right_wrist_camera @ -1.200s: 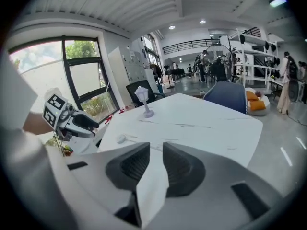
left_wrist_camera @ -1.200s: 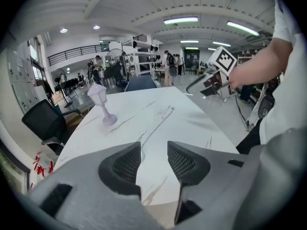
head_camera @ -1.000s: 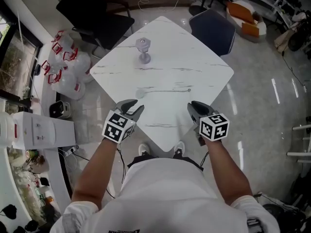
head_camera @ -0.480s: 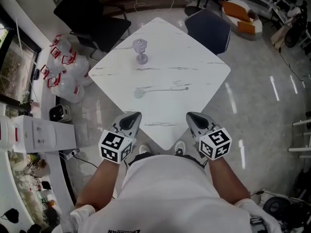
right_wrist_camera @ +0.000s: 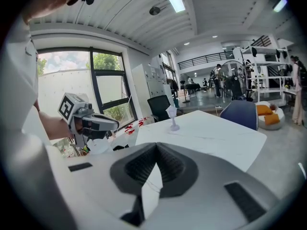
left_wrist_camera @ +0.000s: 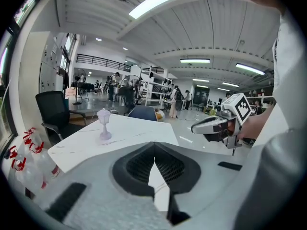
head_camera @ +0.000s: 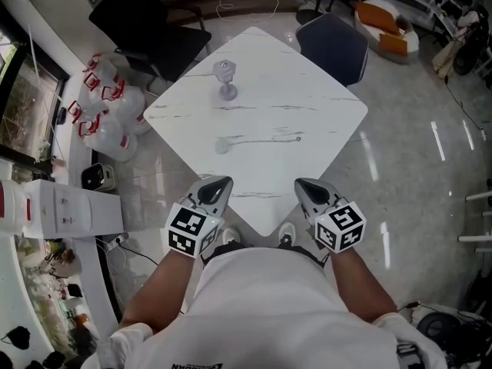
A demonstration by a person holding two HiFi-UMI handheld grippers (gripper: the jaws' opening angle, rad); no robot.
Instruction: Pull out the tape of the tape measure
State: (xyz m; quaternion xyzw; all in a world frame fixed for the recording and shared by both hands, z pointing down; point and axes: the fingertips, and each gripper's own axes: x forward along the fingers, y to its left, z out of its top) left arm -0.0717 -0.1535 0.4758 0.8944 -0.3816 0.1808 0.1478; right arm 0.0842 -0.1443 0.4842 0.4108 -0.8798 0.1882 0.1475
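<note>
On the white marble table [head_camera: 307, 114] lies the tape measure [head_camera: 221, 146], a small round pale case. A thin strip of tape runs from it to the right and ends in a small hook [head_camera: 298, 138]. My left gripper [head_camera: 216, 187] hovers over the table's near corner, jaws closed together with nothing between them. My right gripper [head_camera: 307, 190] is level with it further right, also shut and empty. Both are well short of the tape measure. In the left gripper view the jaws [left_wrist_camera: 154, 145] meet at a point; the right gripper view shows the same [right_wrist_camera: 156, 147].
A small lilac lantern-shaped ornament [head_camera: 225, 79] stands at the table's far left. A black chair [head_camera: 146, 21] and a dark blue chair [head_camera: 332, 44] sit beyond the far edges. Water jugs with red handles [head_camera: 104, 114] and a white appliance [head_camera: 69, 206] are on the floor at left.
The left gripper's jaws have closed. Both grippers have drawn back from the table toward the person's body.
</note>
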